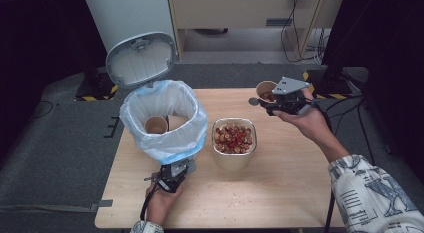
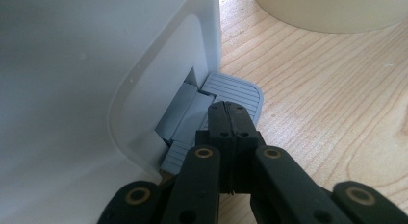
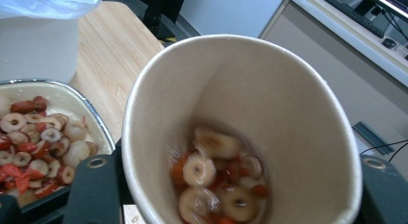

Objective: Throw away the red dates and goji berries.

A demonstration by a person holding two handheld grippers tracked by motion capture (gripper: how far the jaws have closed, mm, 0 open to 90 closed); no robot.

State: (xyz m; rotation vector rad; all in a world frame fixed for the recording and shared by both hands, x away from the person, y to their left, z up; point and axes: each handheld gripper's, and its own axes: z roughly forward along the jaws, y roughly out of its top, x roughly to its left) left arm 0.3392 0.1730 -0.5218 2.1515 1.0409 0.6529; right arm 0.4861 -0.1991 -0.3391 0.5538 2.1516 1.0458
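Above the far right corner of the counter (image 1: 280,188), a paper cup (image 1: 265,90) of sliced dried fruit is held clamped in the right tool (image 1: 282,100), clear of the surface and tilted. At the near foot of the white pedal bin (image 1: 165,118), the left tool (image 1: 172,180) is seen closed, empty, pressed on the grey pedal (image 2: 231,92). The bin's lid (image 1: 141,59) is raised. A filled fruit container (image 1: 234,140) is found just beside the bin.

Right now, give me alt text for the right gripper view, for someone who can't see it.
A tan paper cup, held between the right gripper's black jaws, fills most of the frame and holds sliced dried fruit at its bottom. To the left, a bowl of the same red and pale slices sits on the wooden table.
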